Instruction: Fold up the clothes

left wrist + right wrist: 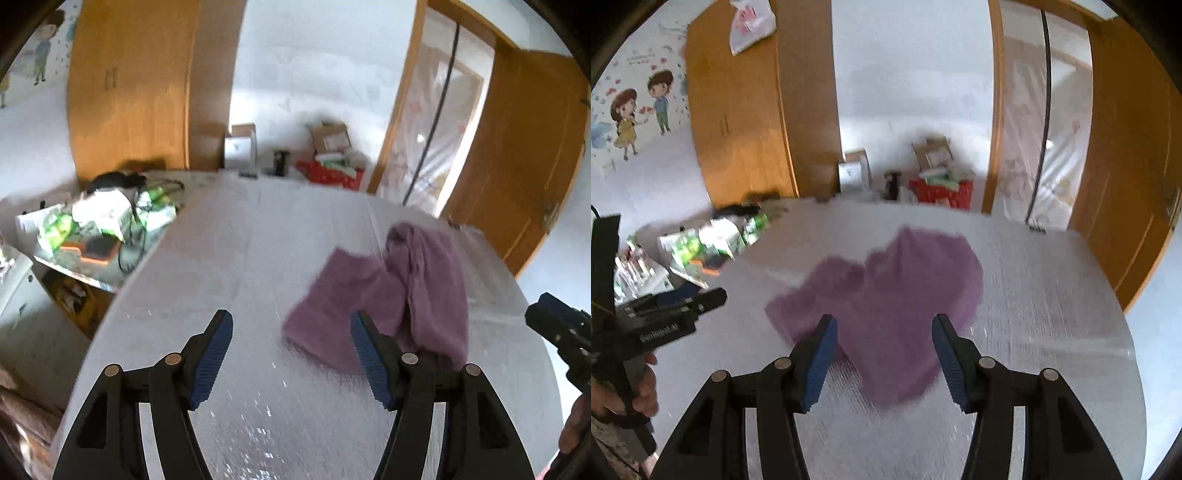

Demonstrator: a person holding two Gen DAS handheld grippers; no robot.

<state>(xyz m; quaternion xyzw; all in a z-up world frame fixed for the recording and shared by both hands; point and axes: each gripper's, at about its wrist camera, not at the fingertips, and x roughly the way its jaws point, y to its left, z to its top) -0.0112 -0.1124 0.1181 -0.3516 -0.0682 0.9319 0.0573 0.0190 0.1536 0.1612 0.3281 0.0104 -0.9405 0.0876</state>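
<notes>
Left claw (291, 354) and right claw (884, 356) both gape wide with nothing between the pads, raised above the tabletop (1052, 295), presumably clear of the cloth before a fresh grasp. Beyond them the purple garment (886, 295) lies bunched on the tabletop, unfolded. Motion blur hides its seams and edges; clutter (103, 221) farther back is unreadable.

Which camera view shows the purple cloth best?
The right wrist view: the purple cloth lies near the middle of the picture, almost whole, crumpled on the white table. In the left wrist view the cloth sits off to the right, and one finger of the left tool hides part of it.
</notes>
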